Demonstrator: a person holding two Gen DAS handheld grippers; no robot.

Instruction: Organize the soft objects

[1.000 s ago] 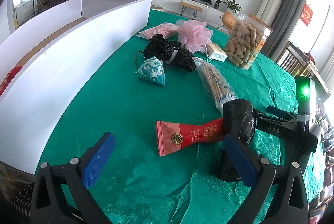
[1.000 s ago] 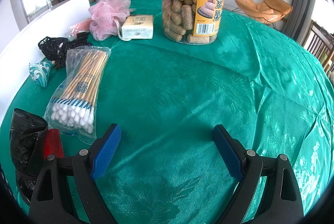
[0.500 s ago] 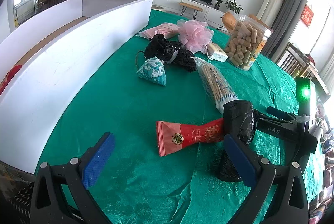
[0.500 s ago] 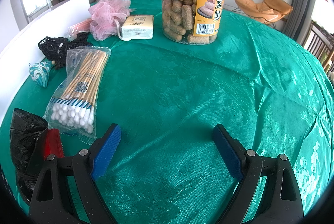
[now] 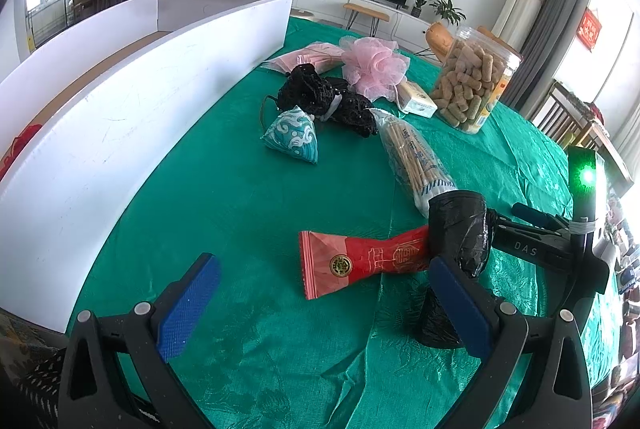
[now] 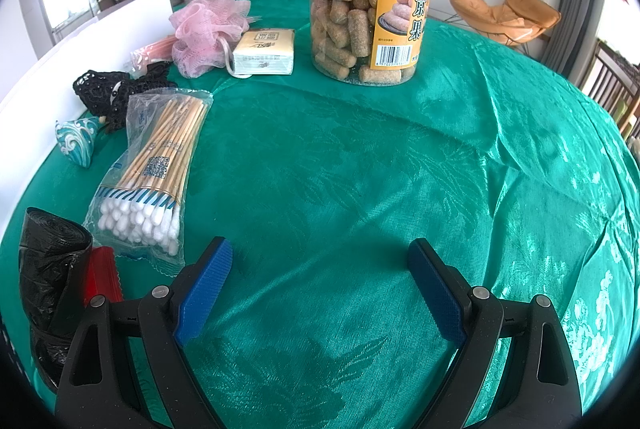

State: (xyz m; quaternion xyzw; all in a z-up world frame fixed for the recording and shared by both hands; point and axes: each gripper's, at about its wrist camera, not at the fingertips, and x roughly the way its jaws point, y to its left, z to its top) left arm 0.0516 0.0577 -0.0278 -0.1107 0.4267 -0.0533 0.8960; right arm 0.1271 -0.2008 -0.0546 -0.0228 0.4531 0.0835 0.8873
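On the green tablecloth lie a pink mesh puff [image 5: 376, 65] [image 6: 206, 29], a black lace cloth [image 5: 324, 99] [image 6: 116, 91], a teal wave-pattern pouch [image 5: 294, 137] [image 6: 78, 141], a red packet [image 5: 360, 263], a black bag roll [image 5: 460, 229] [image 6: 50, 269] and a bag of cotton swabs [image 5: 414, 159] [image 6: 154, 169]. My left gripper [image 5: 324, 305] is open and empty, just in front of the red packet. My right gripper [image 6: 322, 289] is open and empty over bare cloth, right of the swabs.
A long white box [image 5: 120, 109] runs along the left side. A clear jar of snacks [image 6: 370, 1] [image 5: 472, 85] and a tissue pack [image 6: 264, 51] stand at the back. The other gripper's body [image 5: 560, 249] sits right of the bag roll.
The left wrist view has shifted very slightly; the objects and the right gripper have not moved.
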